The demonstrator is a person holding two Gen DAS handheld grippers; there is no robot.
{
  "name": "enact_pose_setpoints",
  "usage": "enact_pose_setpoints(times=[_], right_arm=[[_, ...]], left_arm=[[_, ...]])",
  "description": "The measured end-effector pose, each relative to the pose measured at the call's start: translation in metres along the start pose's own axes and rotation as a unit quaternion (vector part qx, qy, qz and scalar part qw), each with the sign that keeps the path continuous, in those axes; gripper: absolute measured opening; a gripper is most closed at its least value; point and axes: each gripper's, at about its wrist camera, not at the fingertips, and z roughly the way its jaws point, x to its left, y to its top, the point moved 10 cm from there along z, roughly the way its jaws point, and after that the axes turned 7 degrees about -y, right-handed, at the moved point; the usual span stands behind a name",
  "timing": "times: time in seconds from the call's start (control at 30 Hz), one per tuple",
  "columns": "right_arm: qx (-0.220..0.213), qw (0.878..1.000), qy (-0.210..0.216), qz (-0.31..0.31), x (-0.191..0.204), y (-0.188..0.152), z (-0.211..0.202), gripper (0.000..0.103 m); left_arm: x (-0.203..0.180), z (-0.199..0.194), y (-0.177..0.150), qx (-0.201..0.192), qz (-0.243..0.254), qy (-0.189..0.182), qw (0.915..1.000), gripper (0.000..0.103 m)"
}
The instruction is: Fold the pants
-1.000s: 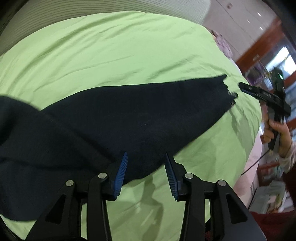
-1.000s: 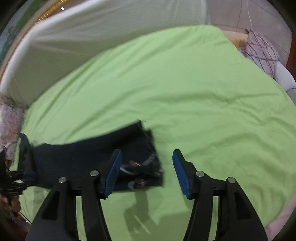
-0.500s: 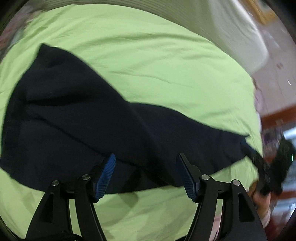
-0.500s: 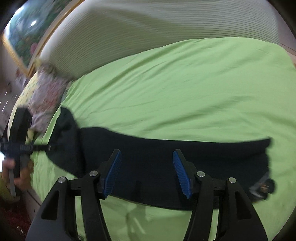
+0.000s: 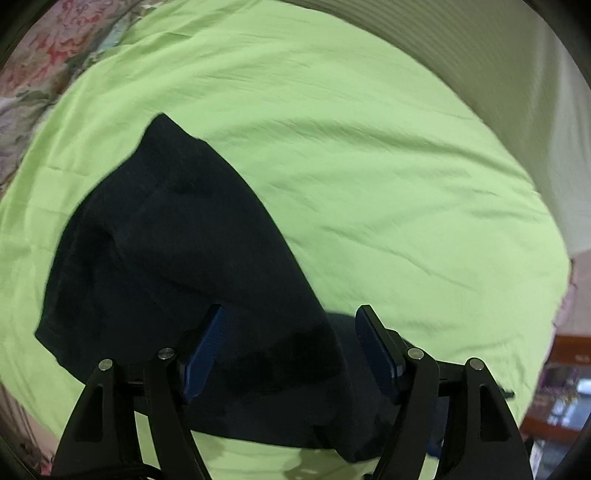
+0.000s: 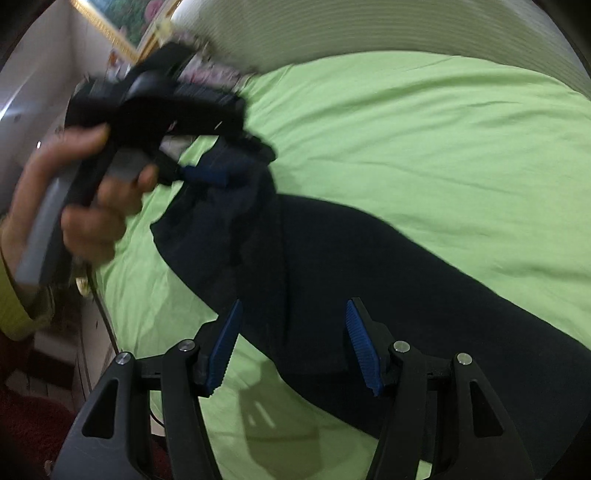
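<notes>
Pants, dark navy, on green sheet; left gripper and right gripper both spread wide, empty.

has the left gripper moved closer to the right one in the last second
Yes. In the right wrist view the left gripper now sits near the striped headboard, holding the pants; earlier it was far off at the bed's left edge.

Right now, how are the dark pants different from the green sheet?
The pants are dark navy, while the sheet is light green. The pants cover only a strip of the bed, and the sheet spreads across all of it. The pants are bunched and doubled over at one end, but the sheet lies flat with only small wrinkles. Both are soft cloth, and the pants rest on the sheet.
</notes>
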Motion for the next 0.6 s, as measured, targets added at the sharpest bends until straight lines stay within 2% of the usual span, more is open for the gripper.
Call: enact_pose_setpoints(times=[0.1,0.17,0.27,0.33,0.37,0.4,0.47,0.5,0.6], right_arm=[[0.014,1.0,0.008,-0.005,0.008,0.001,0.016,0.06],[0.022,1.0,0.012,-0.008,0.011,0.002,0.026,0.06],[0.03,0.999,0.007,-0.011,0.012,0.004,0.037,0.06],[0.037,0.999,0.007,-0.015,0.013,0.003,0.042,0.058],[0.042,0.999,0.009,-0.021,0.016,0.002,0.045,0.049],[0.045,0.999,0.009,-0.027,0.017,0.002,0.045,0.034],[0.046,0.998,0.006,-0.039,0.022,0.002,0.044,0.014],[0.043,0.998,0.009,-0.042,0.024,0.003,0.041,0.009],[0.035,0.998,0.021,-0.056,0.03,0.005,0.03,0.007]], left_arm=[[0.009,0.006,0.01,0.0,-0.009,0.026,0.9996,0.072],[0.011,0.011,0.012,0.0,-0.007,0.039,0.9992,0.064],[0.013,0.018,0.012,0.001,0.004,0.043,0.999,0.024],[0.015,0.017,0.012,-0.004,0.014,0.044,0.9989,0.018],[0.015,0.015,0.011,-0.008,0.016,0.037,0.9991,0.013],[0.016,0.012,0.01,-0.012,0.017,0.025,0.9995,0.011],[0.017,0.002,0.006,-0.022,0.016,0.002,0.9996,0.008],[0.019,-0.004,0.005,-0.029,0.015,-0.013,0.9994,0.008],[0.035,-0.025,-0.003,-0.048,0.006,-0.054,0.9974,0.007]])
